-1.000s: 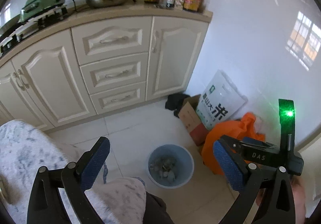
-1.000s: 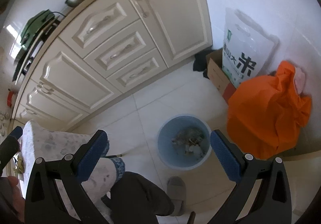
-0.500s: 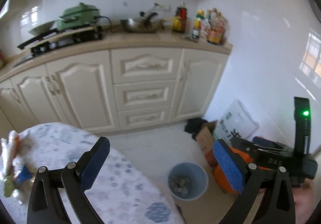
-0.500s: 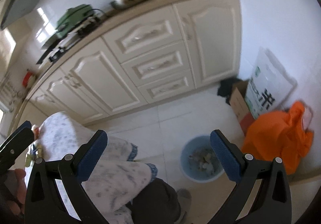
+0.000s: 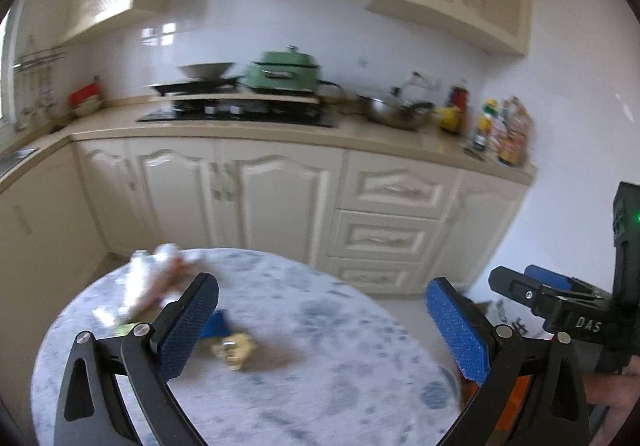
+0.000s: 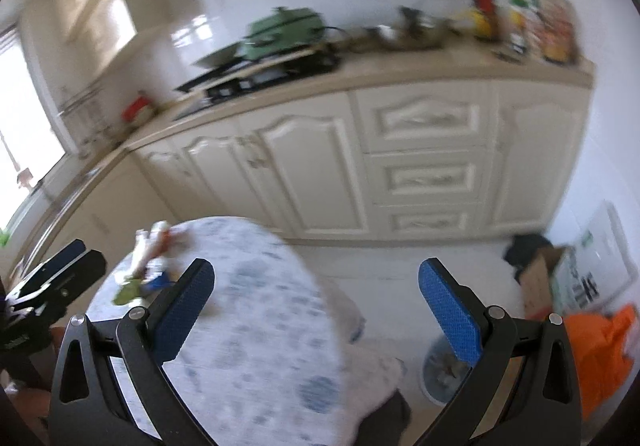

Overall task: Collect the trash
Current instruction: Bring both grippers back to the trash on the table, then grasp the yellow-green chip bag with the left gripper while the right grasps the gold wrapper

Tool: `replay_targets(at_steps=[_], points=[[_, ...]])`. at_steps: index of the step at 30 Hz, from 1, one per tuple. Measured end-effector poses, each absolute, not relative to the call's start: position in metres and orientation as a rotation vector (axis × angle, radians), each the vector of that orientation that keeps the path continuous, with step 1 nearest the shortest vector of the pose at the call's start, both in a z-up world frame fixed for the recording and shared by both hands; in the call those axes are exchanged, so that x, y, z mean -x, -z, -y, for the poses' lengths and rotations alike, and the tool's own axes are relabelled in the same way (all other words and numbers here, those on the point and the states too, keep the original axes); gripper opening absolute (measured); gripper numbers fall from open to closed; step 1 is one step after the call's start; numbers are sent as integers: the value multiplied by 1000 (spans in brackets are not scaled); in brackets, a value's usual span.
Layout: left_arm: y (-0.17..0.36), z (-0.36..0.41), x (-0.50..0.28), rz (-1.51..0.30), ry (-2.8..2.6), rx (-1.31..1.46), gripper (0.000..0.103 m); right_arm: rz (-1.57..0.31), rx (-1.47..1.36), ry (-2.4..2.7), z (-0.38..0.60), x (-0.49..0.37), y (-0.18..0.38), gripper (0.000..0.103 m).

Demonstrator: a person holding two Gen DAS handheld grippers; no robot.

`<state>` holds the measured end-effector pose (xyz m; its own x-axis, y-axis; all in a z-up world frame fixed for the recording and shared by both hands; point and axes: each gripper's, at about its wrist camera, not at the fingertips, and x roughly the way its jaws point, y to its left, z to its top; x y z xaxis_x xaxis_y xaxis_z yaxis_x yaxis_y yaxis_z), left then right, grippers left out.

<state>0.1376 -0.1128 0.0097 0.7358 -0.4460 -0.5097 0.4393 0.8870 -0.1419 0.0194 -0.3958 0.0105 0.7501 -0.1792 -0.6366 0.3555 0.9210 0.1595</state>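
Note:
A round table with a blue-patterned white cloth (image 5: 320, 358) holds a blurred pile of trash: a crumpled yellowish wrapper (image 5: 236, 346), a blue scrap (image 5: 214, 322) and reddish and white wrappers (image 5: 160, 278) at its far left. The pile also shows in the right wrist view (image 6: 148, 266). My left gripper (image 5: 320, 330) is open and empty above the table. My right gripper (image 6: 316, 310) is open and empty over the table's right edge. The blue trash bin (image 6: 436, 374) stands on the floor, partly hidden by my right finger.
Cream cabinets (image 5: 280, 198) with a stove, green pot (image 5: 284, 72) and bottles (image 5: 500, 134) line the far wall. An orange bag (image 6: 600, 350), a cardboard box (image 6: 540, 282) and a white rice sack (image 6: 596, 266) stand by the right wall.
Both grippers have swung up and left, from looking down at the bin to facing the table and counter. The trash pile has come into view. Both stay open.

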Motion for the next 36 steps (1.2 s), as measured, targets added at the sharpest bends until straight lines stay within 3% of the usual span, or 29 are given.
replay_targets(at_steps=[9, 17, 30, 33, 36], points=[[-13, 39, -98, -529, 272, 54, 102, -694, -116, 125, 309, -76, -8, 103], [27, 5, -91, -624, 130, 84, 102, -828, -32, 33, 266, -123, 46, 103], [76, 0, -179, -791, 105, 84, 102, -1000, 40, -21, 238, -182, 128, 103], [84, -1, -203, -811, 127, 105, 102, -1010, 40, -18, 238, -192, 137, 99], [97, -3, -222, -826, 122, 104, 102, -1031, 49, -15, 236, -202, 148, 88]])
